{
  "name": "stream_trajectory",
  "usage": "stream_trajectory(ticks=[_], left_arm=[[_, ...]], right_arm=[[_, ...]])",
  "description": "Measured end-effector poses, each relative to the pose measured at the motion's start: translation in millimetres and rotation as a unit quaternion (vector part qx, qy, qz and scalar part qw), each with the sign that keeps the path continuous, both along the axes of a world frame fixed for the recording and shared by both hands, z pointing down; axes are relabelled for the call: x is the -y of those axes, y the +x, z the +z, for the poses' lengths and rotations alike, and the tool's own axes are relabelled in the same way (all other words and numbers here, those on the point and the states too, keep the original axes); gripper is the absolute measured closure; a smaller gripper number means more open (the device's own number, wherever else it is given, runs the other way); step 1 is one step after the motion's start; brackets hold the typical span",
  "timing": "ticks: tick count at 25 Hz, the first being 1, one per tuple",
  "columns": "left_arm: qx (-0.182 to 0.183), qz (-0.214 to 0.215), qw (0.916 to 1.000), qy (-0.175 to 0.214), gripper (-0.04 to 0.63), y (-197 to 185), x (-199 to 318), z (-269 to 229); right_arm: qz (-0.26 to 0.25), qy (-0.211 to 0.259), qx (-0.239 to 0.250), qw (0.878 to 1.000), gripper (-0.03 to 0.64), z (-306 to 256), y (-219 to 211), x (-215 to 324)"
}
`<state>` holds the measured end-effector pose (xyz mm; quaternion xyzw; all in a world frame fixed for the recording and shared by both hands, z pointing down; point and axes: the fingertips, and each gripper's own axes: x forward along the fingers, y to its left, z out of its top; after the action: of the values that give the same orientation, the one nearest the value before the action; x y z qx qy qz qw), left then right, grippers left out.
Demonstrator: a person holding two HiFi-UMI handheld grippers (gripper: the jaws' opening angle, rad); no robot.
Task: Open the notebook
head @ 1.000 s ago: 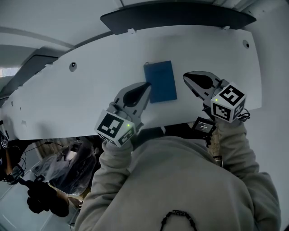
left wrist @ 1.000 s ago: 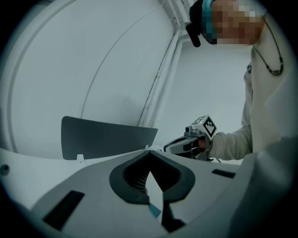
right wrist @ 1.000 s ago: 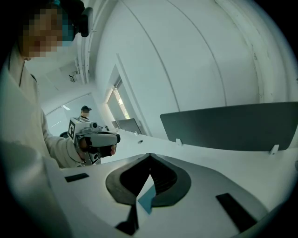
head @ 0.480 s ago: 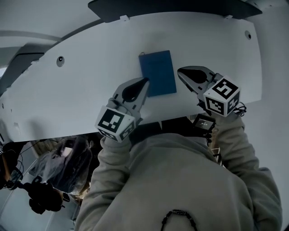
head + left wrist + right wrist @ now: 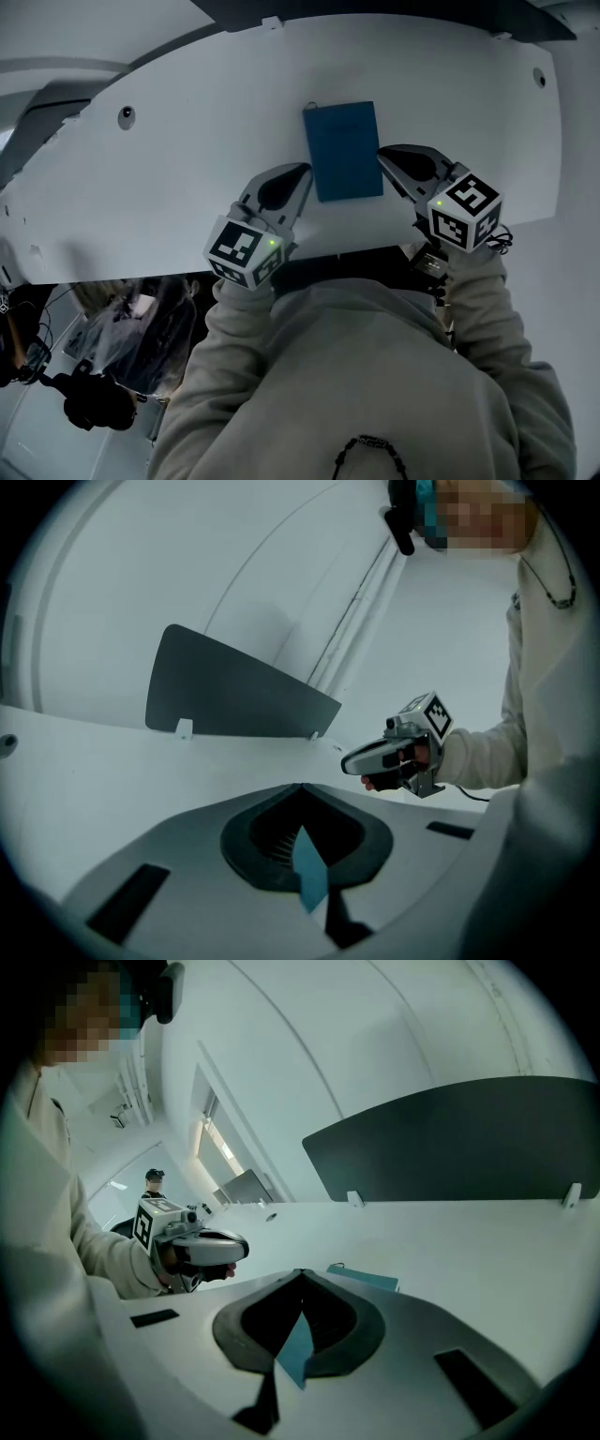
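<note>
A closed blue notebook (image 5: 343, 150) lies flat on the white table (image 5: 178, 178). My left gripper (image 5: 306, 170) is shut and empty, its tip at the notebook's lower left edge. My right gripper (image 5: 380, 154) is also shut and empty, with its tip against the notebook's right edge. In the right gripper view the notebook (image 5: 367, 1279) lies just past the closed jaw tips (image 5: 301, 1272), and the left gripper (image 5: 202, 1246) shows at the left. The left gripper view shows its own closed tips (image 5: 302, 786) and the right gripper (image 5: 389, 753), but not the notebook.
A dark upright panel (image 5: 469, 1138) stands along the table's far edge. Round holes (image 5: 125, 114) (image 5: 538, 77) sit near the table's left and right ends. The table's front edge runs right by my body. Bags and cables (image 5: 112, 347) lie on the floor at lower left.
My right gripper has moved left up to the notebook's right edge. My left gripper stays at the notebook's lower left side. The head view has shifted slightly.
</note>
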<state>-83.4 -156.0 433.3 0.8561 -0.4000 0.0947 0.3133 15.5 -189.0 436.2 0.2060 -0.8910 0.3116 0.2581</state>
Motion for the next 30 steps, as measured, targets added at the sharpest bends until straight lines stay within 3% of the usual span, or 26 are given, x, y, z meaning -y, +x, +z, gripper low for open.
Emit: stream_trajectory(ticks=[4, 8, 16, 24, 27, 30], left_arm=[[0.012, 0.019, 0.9994, -0.026, 0.598, 6, -3, 27], [0.033, 0.081, 0.9948, -0.052, 0.598, 27, -20, 47], [0.022, 0.075, 0.9956, -0.052, 0.598, 44, -7, 67], [0.024, 0.064, 0.9932, -0.094, 0.598, 42, -6, 111], [0.023, 0.062, 0.9920, -0.107, 0.598, 44, -5, 119], [0.021, 0.066, 0.9909, -0.115, 0.598, 46, -6, 126]], right_arm=[[0.007, -0.012, -0.006, 1.000, 0.597, 23, 0, 1], [-0.005, -0.029, -0.008, 1.000, 0.597, 43, -3, -11], [-0.004, -0.056, -0.009, 0.998, 0.597, 79, 4, -21], [0.017, -0.080, -0.029, 0.996, 0.597, 116, 22, -12], [0.009, -0.095, -0.030, 0.995, 0.597, 123, 27, -14], [-0.040, -0.117, -0.027, 0.992, 0.580, 131, 29, -24]])
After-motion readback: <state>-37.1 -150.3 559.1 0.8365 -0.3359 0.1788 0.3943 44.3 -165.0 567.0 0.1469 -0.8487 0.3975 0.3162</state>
